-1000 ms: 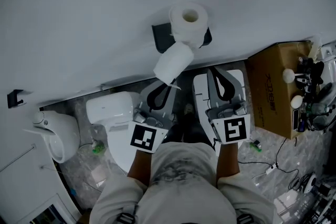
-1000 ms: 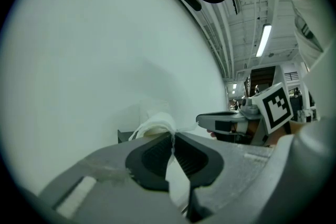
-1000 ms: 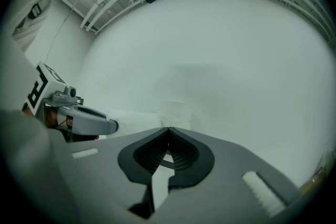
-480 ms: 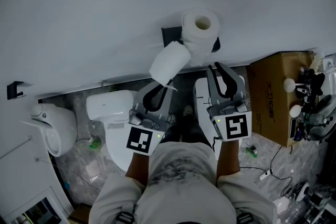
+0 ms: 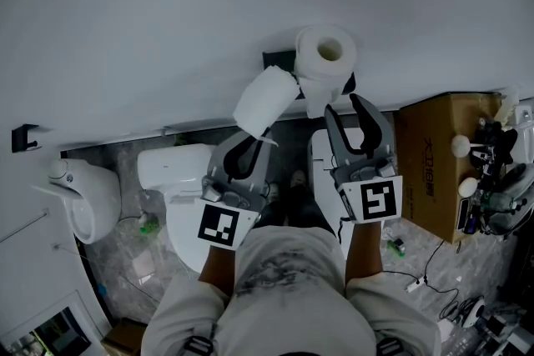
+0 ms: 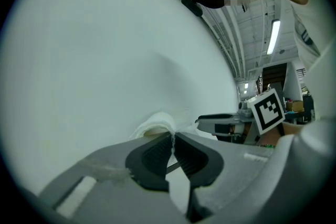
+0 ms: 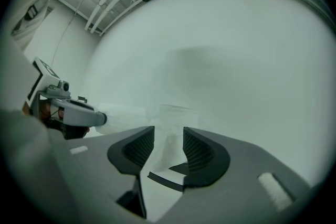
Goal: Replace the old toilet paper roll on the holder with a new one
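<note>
Two toilet paper rolls are showing. The mounted roll (image 5: 325, 54) is sitting on the dark wall holder (image 5: 275, 61), its core hole facing up. The second roll (image 5: 265, 100) is hanging just left of it, its long axis slanting from near-left to far-right. The left tool (image 5: 259, 137) is closed on its near rim. The right tool (image 5: 346, 106) has just been opening. The mounted roll's hanging sheet (image 7: 176, 118) is lining up with the gap between the parted jaws, and neither pad is pressing on it.
</note>
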### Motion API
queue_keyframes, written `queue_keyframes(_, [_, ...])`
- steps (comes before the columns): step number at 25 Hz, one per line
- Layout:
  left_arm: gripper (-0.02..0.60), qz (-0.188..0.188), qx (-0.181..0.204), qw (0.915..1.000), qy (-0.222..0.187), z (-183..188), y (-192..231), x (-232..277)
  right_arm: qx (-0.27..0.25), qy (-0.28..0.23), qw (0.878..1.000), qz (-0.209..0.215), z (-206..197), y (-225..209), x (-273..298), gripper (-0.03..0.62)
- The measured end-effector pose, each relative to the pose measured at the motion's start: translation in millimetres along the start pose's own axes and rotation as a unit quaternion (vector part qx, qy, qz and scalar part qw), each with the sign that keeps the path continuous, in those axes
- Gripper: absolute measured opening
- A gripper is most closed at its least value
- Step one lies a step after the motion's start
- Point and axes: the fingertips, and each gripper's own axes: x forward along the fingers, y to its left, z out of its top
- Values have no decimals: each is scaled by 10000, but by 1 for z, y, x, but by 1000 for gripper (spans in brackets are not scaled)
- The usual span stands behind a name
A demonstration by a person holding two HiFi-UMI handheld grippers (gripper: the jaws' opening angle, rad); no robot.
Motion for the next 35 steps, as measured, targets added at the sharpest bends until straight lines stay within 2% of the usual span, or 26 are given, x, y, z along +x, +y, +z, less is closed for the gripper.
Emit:
queue_keyframes(5, [18, 53, 17, 10000, -12, 2, 2, 4, -23, 40, 10000, 46, 0, -6, 10, 250])
queue_keyframes(12, [18, 130, 48, 9999, -47, 6, 8, 12, -115, 19, 9998, 136, -2, -17, 24, 336])
queue_keyframes(17, [18, 179, 51, 9998, -47, 7, 14, 14, -65, 199, 9993, 325, -7, -12, 40, 393])
queue_keyframes(28, [18, 251, 36, 9997, -38, 8, 25, 18, -35, 324, 9986, 415, -10, -13, 65, 453])
queue_keyframes(35, [18, 263, -4, 9997, -28, 7, 26, 22, 118, 344, 9985, 400, -14, -18, 75, 462])
